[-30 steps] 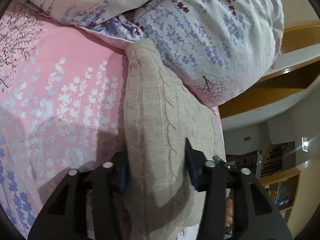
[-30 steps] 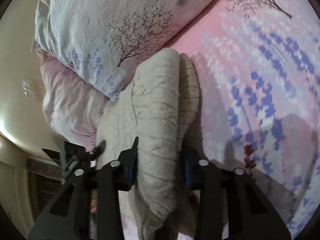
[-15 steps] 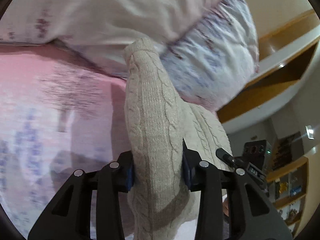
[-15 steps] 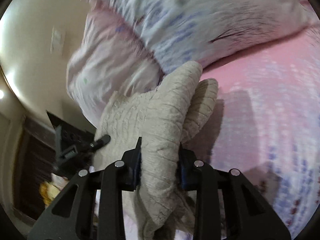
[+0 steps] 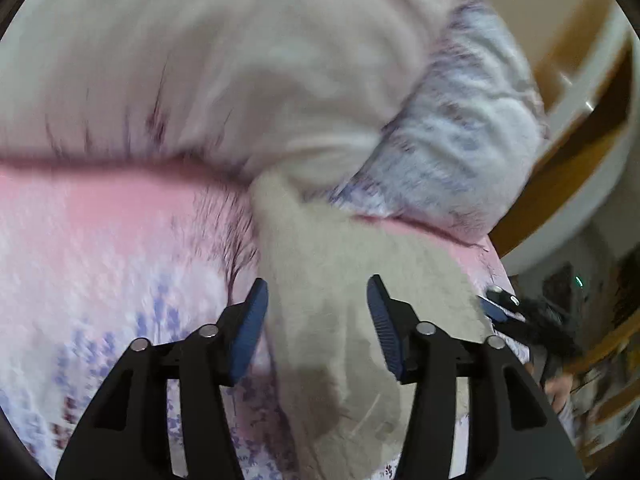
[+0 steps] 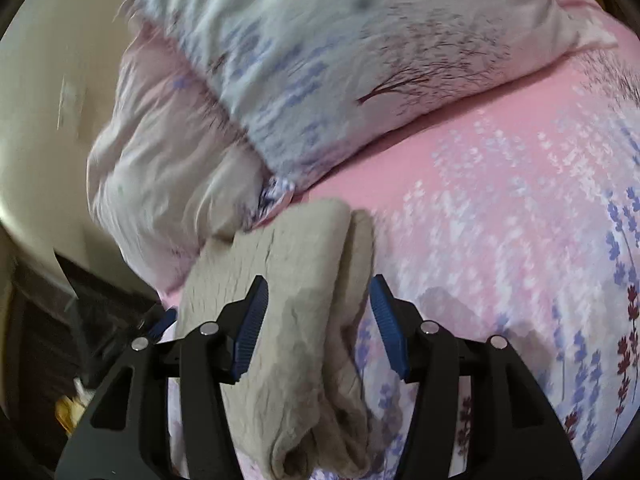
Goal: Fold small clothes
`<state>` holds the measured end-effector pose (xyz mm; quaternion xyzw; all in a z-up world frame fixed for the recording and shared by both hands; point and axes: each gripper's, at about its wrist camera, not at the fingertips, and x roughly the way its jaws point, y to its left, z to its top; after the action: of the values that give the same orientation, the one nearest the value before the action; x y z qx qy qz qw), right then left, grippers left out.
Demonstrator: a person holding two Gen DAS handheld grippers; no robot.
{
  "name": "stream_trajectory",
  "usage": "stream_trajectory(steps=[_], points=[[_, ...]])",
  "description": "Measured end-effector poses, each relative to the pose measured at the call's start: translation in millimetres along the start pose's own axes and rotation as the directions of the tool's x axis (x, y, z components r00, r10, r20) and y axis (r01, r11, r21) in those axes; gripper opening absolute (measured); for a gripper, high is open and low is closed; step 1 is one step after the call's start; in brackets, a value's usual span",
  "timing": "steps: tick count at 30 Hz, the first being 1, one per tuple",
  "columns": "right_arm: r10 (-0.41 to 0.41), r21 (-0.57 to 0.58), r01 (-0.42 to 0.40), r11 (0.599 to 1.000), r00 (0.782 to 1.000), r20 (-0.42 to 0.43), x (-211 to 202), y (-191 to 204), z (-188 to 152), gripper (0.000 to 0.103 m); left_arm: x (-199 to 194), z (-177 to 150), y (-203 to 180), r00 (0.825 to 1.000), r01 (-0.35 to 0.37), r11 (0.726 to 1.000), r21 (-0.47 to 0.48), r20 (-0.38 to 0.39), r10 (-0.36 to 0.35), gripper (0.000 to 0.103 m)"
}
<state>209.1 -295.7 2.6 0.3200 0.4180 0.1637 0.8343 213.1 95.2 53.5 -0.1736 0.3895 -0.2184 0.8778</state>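
A folded beige cable-knit sweater (image 5: 332,288) lies on the pink flowered bedsheet (image 5: 100,248), its far end against the pillows. My left gripper (image 5: 316,296) is open, its blue-padded fingers standing either side of the sweater's edge. In the right wrist view the same sweater (image 6: 300,280) shows as stacked folded layers. My right gripper (image 6: 316,296) is open too, fingers either side of the fold. The left wrist view is motion-blurred.
Big flowered pillows (image 5: 240,80) are heaped just beyond the sweater, and they also show in the right wrist view (image 6: 320,80). A wooden headboard (image 5: 580,140) is at the right. The bed's edge is near the sweater, with the other gripper (image 5: 500,304) there.
Both grippers were shut on the sweater half a second ago and have opened, letting it go. The sweater has come down onto the sheet near the pillows.
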Motion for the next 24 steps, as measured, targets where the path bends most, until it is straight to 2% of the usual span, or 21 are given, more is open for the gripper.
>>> stream_trajectory(steps=[2,4,5,6,7,8,12,14,16,19,20,21,24], points=[[0.003,0.027,-0.003,1.000,1.000,-0.022,14.4,-2.1,5.6,0.053,-10.6,-2.3,-21.9,1.000,0.021,0.996,0.081,0.016,-0.022,0.062],[0.009,0.036,-0.007,0.999,0.999,-0.047,25.7,-3.9,6.3,0.052,-2.5,-5.1,-43.1,1.000,0.022,0.990,0.136,-0.024,-0.019,0.063],[0.019,0.030,-0.017,0.999,0.998,-0.060,33.4,-2.1,5.7,0.040,4.0,-6.8,-49.1,0.999,0.019,0.989,0.148,-0.047,-0.012,0.063],[0.029,0.014,-0.028,1.000,0.997,-0.069,38.3,0.3,3.9,0.016,10.9,-8.5,-52.4,0.998,0.021,0.988,0.156,-0.067,-0.010,0.063],[0.009,-0.021,-0.010,1.000,0.998,-0.060,41.5,5.5,1.9,0.016,16.7,-9.6,-54.4,0.997,0.017,0.987,0.160,-0.077,-0.005,0.063],[0.004,-0.046,-0.006,0.999,0.999,-0.044,40.2,8.0,0.9,0.009,24.7,-11.3,-56.2,0.996,0.008,0.986,0.165,-0.090,0.007,0.063],[0.026,-0.065,-0.023,0.998,0.999,0.047,19.4,15.6,8.3,0.008,36.2,-20.2,-60.3,0.994,0.022,0.983,0.185,-0.112,-0.001,0.063],[-0.034,-0.067,0.038,0.997,0.998,0.053,21.3,13.4,10.6,0.008,39.6,-22.4,-61.7,0.993,0.034,0.981,0.192,-0.119,-0.011,0.063],[-0.106,-0.038,0.106,0.994,0.994,0.005,38.8,2.7,9.0,0.008,43.8,-24.0,-62.7,0.992,0.027,0.980,0.199,-0.123,-0.002,0.063],[-0.105,-0.009,0.104,0.994,0.994,-0.030,49.8,-7.3,6.8,0.010,50.7,-27.8,-64.6,0.991,-0.002,0.977,0.215,-0.127,0.030,0.063],[-0.099,-0.015,0.099,0.995,0.995,-0.031,45.0,-4.6,7.1,0.017,50.5,-29.5,-67.0,0.992,-0.017,0.973,0.232,-0.120,0.046,0.063],[-0.095,-0.013,0.094,0.995,0.995,-0.034,39.7,-2.5,6.9,0.030,48.9,-30.0,-67.5,0.992,-0.022,0.971,0.237,-0.116,0.051,0.063],[-0.031,0.002,0.031,1.000,0.999,-0.035,8.2,-0.3,-3.1,0.050,32.8,-31.1,-65.3,0.994,0.012,0.977,0.211,-0.105,0.011,0.063]])
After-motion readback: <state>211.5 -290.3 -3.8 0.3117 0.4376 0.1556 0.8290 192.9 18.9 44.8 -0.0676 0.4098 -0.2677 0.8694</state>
